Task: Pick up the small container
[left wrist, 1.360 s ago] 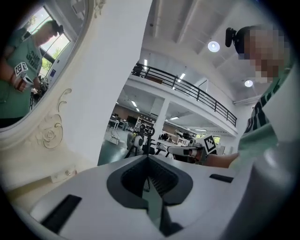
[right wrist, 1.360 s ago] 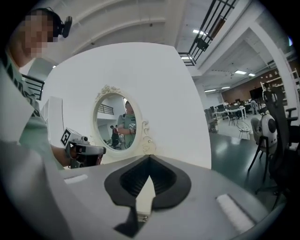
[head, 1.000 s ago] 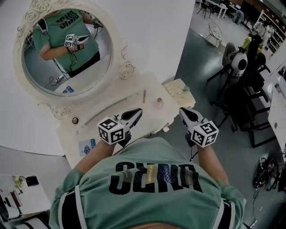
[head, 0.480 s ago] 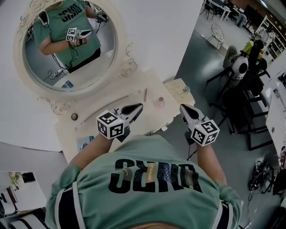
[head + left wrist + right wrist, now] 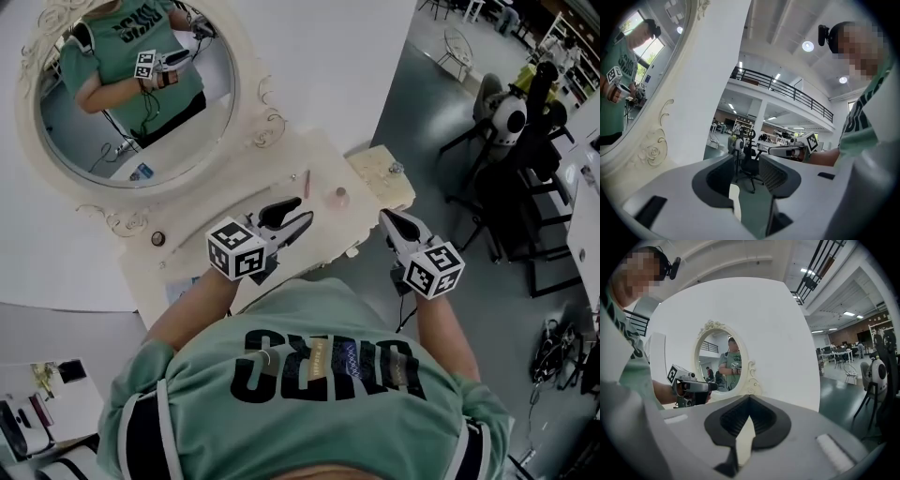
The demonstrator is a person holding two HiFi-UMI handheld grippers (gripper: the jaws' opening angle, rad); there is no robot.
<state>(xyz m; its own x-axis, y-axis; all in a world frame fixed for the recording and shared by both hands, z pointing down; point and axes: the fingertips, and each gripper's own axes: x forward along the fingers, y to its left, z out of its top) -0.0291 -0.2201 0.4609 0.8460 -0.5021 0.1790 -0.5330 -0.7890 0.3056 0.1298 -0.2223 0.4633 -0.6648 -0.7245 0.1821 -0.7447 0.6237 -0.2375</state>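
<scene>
Over the near edge of the cream dressing table (image 5: pixel 225 211), the person is holding both grippers out level, pointing toward the wall. The left gripper (image 5: pixel 298 214) is hanging above the tabletop with its jaws opening; they are standing well apart, and nothing is sitting between them, only floor and a distant chair showing through the gap. The right gripper (image 5: pixel 389 218) is hovering off the table's right edge, its jaws meeting at the tips and carrying nothing. The small container (image 5: pixel 338 198), pale pink, is sitting on the tabletop ahead of and between the two grippers, apart from both, with a thin stick (image 5: pixel 307 183) lying just to its left. The oval mirror (image 5: pixel 131 94) behind is reflecting the person and one gripper.
</scene>
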